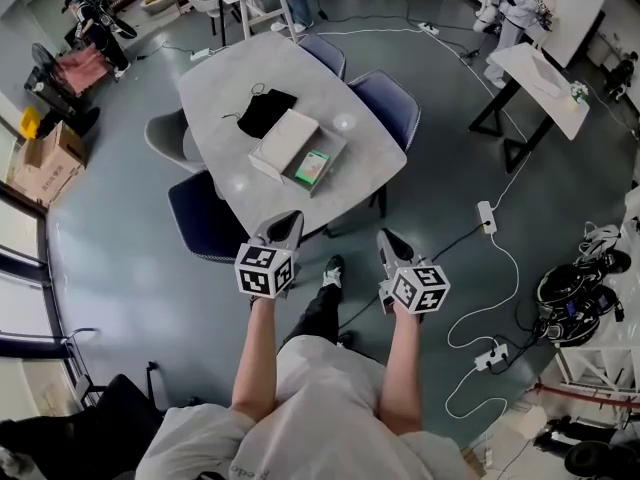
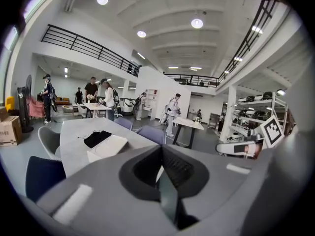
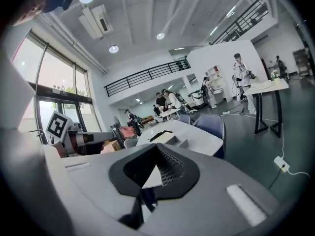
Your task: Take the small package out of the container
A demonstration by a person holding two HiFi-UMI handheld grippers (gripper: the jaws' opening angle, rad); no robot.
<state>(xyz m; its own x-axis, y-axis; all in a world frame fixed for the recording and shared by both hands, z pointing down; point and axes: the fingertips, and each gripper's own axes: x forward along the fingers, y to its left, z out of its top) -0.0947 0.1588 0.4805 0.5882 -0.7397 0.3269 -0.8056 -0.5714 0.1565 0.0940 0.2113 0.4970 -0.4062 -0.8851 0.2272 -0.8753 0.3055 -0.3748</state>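
Looking down in the head view, one gray table (image 1: 270, 63) is carrying one open container (image 1: 335, 148), and one green small package (image 1: 313, 168) is lying inside it. One pale lid (image 1: 285, 140) is touching the container at its 10 o'clock side, and one black pouch (image 1: 266, 110) is lying beyond that. Four chairs (image 1: 385, 103) are ringing the table. The left gripper (image 1: 288, 223) and right gripper (image 1: 392, 243) are hovering at the table's 6 o'clock, well apart from the container.

In the left gripper view, its two jaws are pressing together, gripping nothing, and the lid is showing at 10 o'clock.

In the right gripper view, its two jaws are likewise meeting, empty, with the table lying toward 12 o'clock.
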